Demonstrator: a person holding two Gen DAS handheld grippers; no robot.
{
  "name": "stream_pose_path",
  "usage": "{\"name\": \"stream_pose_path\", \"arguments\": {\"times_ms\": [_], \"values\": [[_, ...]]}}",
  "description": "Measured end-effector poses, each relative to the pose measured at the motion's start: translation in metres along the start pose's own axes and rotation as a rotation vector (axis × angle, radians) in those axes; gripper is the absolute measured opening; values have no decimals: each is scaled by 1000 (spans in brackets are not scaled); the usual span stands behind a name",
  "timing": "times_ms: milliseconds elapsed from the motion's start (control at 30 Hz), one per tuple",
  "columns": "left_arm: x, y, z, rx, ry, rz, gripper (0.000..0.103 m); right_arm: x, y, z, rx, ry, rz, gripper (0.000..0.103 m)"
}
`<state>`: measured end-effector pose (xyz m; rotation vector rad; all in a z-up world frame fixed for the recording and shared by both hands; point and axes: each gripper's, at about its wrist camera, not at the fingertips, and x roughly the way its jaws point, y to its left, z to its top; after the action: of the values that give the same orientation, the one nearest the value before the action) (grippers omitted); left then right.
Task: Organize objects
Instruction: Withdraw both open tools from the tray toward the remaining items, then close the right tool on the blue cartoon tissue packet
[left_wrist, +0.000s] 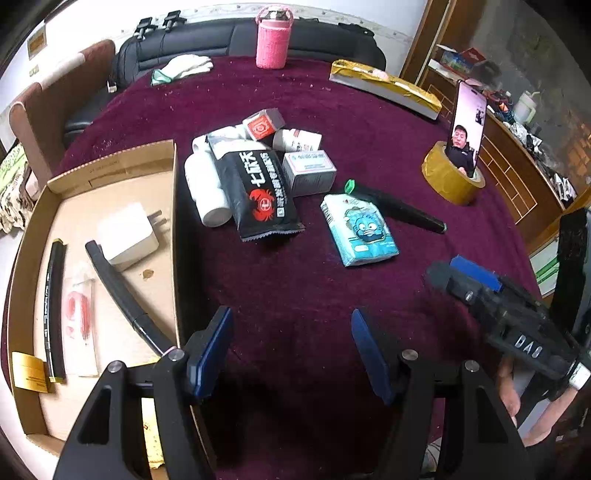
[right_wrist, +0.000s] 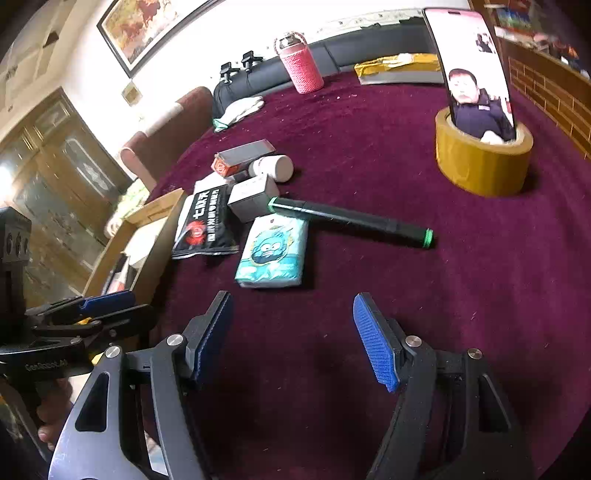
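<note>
Two grippers hover low over a counter (left_wrist: 332, 110) covered in maroon cloth, both with their blue-padded jaws spread wide and nothing between them. The left gripper (left_wrist: 291, 350) sits beside the right wall of a shallow cardboard box (left_wrist: 173, 206); the right gripper (right_wrist: 291, 339) is just to its right. Ahead of both lies the clutter: a tissue pack (left_wrist: 360, 230) nearest, a black marker with green ends (left_wrist: 399, 208) touching its far edge, then a black snack pouch (left_wrist: 258, 192) leaning on white bottles (left_wrist: 207, 188), with a grey box (left_wrist: 309, 172) and an orange-ended carton (left_wrist: 263, 123) behind. Farther right, a phone (left_wrist: 466, 129) stands upright inside a roll of brown tape (left_wrist: 452, 177).

Only the left wrist view looks into the box: a white charger (left_wrist: 127, 232), a black pen (left_wrist: 122, 291) and a black stick (left_wrist: 55, 310) lie there. The right wrist view alone shows a framed painting (right_wrist: 147, 26) and a wooden cabinet (right_wrist: 55, 177). A pink bottle (left_wrist: 272, 38) stands at the counter's far edge.
</note>
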<state>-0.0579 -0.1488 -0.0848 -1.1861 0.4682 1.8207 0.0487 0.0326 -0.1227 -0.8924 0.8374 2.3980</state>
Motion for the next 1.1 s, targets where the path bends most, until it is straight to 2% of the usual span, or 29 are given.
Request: {"name": "stream_pose_path", "arguments": {"times_ms": [300, 467, 567, 633, 700, 767, 800, 833, 867, 967, 1100], "values": [[-4, 21, 7, -71, -14, -19, 66, 29, 21, 28, -39, 29, -19, 68], [-4, 39, 10, -118, -6, -8, 66, 69, 38, 43, -52, 124, -49, 68], [-2, 44, 12, -129, 1, -15, 66, 85, 43, 47, -64, 138, -137, 68], [-2, 45, 16, -132, 0, -14, 66, 94, 44, 46, -63, 154, -161, 68], [-3, 46, 20, -128, -2, -11, 66, 94, 52, 41, -117, 145, -203, 68], [-4, 46, 26, -124, -7, 0, 66, 92, 55, 37, -142, 140, -222, 64], [-2, 45, 30, -117, -7, 7, 66, 90, 55, 35, -149, 137, -225, 56], [1, 44, 33, -113, 0, 17, 66, 86, 53, 32, -156, 132, -224, 51], [4, 43, 36, -113, 8, 18, 66, 82, 51, 30, -152, 131, -213, 51], [12, 37, 44, -98, 25, -1, 66, 68, 40, 19, -114, 136, -87, 49], [21, 19, 49, -66, 51, -27, 66, 44, 27, -2, -85, 151, -20, 46]]}}
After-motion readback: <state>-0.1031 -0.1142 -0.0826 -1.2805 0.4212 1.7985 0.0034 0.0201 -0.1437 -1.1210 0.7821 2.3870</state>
